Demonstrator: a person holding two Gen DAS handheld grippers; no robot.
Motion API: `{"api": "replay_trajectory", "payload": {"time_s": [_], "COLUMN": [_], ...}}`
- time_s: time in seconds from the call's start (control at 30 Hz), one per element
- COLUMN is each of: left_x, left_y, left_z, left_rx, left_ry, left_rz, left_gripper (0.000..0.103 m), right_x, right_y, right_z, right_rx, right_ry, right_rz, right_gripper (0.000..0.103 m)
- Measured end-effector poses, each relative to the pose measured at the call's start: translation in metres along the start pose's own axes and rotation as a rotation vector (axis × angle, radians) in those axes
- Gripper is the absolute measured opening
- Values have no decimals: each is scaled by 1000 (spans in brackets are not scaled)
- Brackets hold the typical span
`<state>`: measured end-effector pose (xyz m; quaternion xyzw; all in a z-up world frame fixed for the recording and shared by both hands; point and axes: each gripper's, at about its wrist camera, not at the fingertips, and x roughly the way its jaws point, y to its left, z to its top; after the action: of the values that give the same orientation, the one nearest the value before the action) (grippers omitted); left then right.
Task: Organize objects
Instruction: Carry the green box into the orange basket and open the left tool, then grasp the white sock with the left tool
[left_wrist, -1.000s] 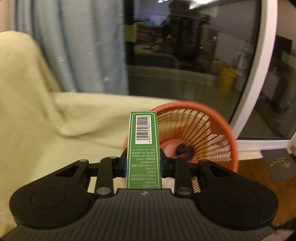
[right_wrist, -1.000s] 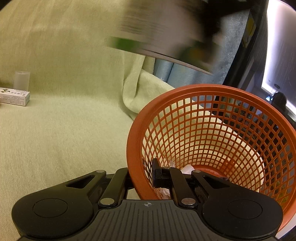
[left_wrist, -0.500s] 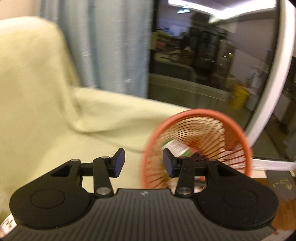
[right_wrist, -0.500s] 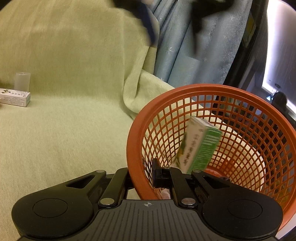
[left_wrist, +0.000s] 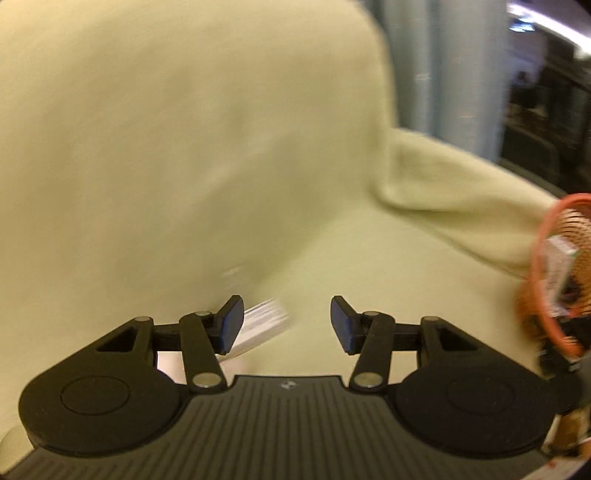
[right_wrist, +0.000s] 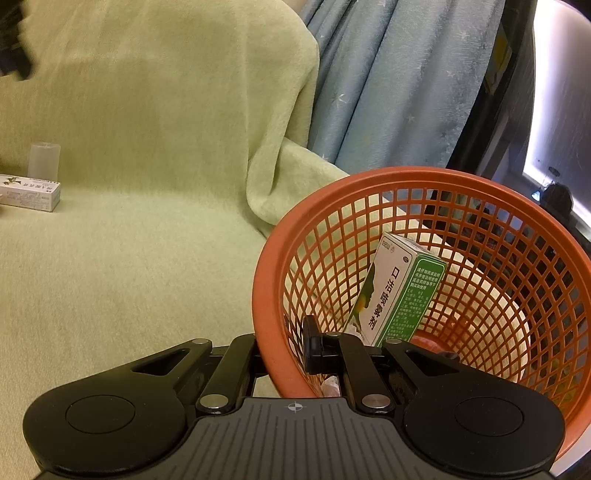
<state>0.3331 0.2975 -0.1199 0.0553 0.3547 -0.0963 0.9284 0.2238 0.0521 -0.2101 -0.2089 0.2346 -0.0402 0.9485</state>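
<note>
My right gripper (right_wrist: 284, 343) is shut on the rim of an orange mesh basket (right_wrist: 295, 236) and holds it on the sofa. A green and white medicine box (right_wrist: 399, 291) leans upright inside the basket. My left gripper (left_wrist: 287, 323) is open and empty above the sofa seat. A white box (left_wrist: 262, 325), blurred, lies just beyond its left finger. The same white box (right_wrist: 29, 192) and a small translucent cup (right_wrist: 44, 161) sit at the far left in the right wrist view. The basket (left_wrist: 554, 273) shows at the right edge of the left wrist view.
A pale green blanket (right_wrist: 147, 147) covers the sofa seat and back. Blue curtains (right_wrist: 399, 81) hang behind the basket. A dark window (left_wrist: 546, 96) is at the upper right.
My left gripper opened and dropped the green box into the basket, then swung left toward the white box on the sofa. My right gripper stayed on the basket rim.
</note>
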Motion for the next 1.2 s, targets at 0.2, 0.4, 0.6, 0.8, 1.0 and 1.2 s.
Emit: {"api": "replay_trajectory", "payload": {"time_s": [0.2, 0.4, 0.6, 0.8, 1.0, 1.2], "left_x": [5, 31, 64, 93, 105, 91], "left_y": [51, 71, 71, 77, 86, 83], "left_z": [-38, -68, -79, -82, -90, -91], "left_rx": [-66, -65, -62, -45, -48, -33], "left_ry": [63, 134, 144, 155, 176, 184], "left_rz": [135, 179, 207, 222, 205, 205], "left_gripper": [62, 63, 63, 62, 50, 27], "right_x": [1, 1, 3, 5, 5, 6], "right_y": [-1, -1, -2, -1, 0, 0], "right_z": [0, -1, -1, -1, -2, -3], "right_rx": [-5, -17, -22, -26, -30, -33], "right_ry": [1, 2, 2, 3, 3, 4], "right_rz": [-1, 1, 0, 1, 2, 3], "right_gripper": [4, 4, 4, 4, 5, 5]}}
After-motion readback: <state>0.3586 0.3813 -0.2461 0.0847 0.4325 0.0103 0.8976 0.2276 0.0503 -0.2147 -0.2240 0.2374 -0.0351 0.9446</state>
